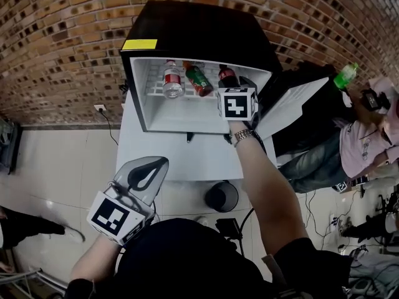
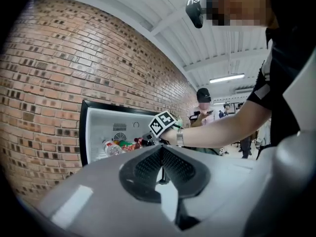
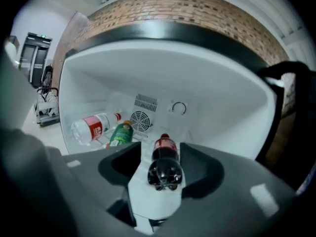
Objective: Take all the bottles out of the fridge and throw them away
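Observation:
A black mini fridge stands open against the brick wall, and three bottles lie on its wire shelf. They are a clear bottle with a red label, a green bottle and a dark cola bottle. My right gripper reaches into the fridge with its jaws open on either side of the cola bottle, whose base faces the camera; white shelf shows between the bottle and the left jaw. My left gripper is held back at the lower left, shut and holding nothing.
The fridge sits on a white stand, its door swung open to the right. A round black bin stands on the floor in front. People sit at the right, one of them by a green bottle.

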`<state>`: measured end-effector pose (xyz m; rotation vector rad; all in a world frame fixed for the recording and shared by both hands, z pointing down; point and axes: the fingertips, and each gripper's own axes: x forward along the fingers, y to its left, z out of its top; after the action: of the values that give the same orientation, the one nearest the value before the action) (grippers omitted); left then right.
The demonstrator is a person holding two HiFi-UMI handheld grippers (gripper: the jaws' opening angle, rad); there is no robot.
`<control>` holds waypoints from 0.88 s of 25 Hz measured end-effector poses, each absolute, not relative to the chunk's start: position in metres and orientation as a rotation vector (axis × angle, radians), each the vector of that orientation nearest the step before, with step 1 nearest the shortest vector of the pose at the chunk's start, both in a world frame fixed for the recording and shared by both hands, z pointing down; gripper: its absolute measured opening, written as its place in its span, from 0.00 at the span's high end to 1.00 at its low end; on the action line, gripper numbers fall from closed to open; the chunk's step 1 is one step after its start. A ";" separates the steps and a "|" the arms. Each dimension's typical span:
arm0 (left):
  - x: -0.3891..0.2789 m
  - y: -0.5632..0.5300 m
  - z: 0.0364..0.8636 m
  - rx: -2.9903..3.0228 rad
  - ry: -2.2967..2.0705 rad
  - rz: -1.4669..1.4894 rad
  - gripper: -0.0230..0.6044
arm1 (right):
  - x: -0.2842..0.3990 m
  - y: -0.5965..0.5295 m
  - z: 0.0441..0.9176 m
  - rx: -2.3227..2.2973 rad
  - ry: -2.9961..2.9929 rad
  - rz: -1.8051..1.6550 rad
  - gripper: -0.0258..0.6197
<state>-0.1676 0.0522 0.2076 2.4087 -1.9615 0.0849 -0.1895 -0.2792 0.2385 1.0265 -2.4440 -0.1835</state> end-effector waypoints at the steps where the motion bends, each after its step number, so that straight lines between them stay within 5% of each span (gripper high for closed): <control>1: -0.171 0.053 0.208 2.403 -1.968 0.087 0.96 | -0.190 -0.285 0.243 1.034 -2.416 -0.173 0.59; 22: -0.203 0.045 0.213 2.386 -1.960 0.077 0.96 | -0.188 -0.317 0.277 1.146 -2.204 0.028 0.48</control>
<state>-0.2029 0.0450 0.2126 2.3863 -1.9604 0.0766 -0.1880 -0.3170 0.2768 1.1459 -2.2038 0.0284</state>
